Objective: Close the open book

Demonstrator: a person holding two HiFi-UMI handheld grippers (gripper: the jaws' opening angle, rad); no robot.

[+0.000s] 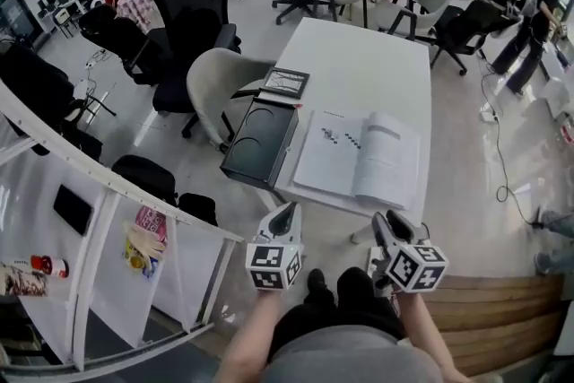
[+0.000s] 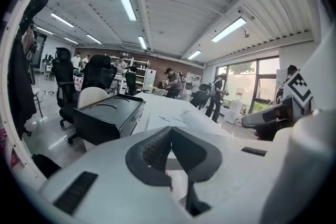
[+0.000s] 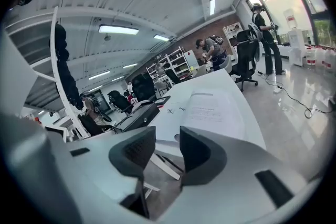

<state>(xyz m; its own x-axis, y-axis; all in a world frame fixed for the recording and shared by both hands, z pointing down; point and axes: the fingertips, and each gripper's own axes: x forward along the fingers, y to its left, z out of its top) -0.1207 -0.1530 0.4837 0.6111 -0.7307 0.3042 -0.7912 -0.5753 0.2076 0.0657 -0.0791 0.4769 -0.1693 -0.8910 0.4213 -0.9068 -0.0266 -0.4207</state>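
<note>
The open book [image 1: 359, 159] lies flat with its white pages up, near the front edge of the white table [image 1: 359, 58]. Both grippers hang short of that edge and touch nothing. My left gripper [image 1: 287, 209] points toward the book's left page, and its tips meet, so it is shut and empty. My right gripper [image 1: 380, 220] points at the right page with a clear gap between its pads; it is open and empty. In the left gripper view the book [image 2: 178, 119] lies beyond the closed tips [image 2: 169, 129]. The right gripper view shows the book [image 3: 210, 110] ahead of the jaws [image 3: 168, 136].
A black tray-like case [image 1: 260, 139] sits at the table's left front corner beside the book. Behind it lies a small framed tablet [image 1: 285, 82]. A beige chair [image 1: 220, 85] stands left of the table, with black office chairs and people farther back. A white railing [image 1: 108, 193] runs at my left.
</note>
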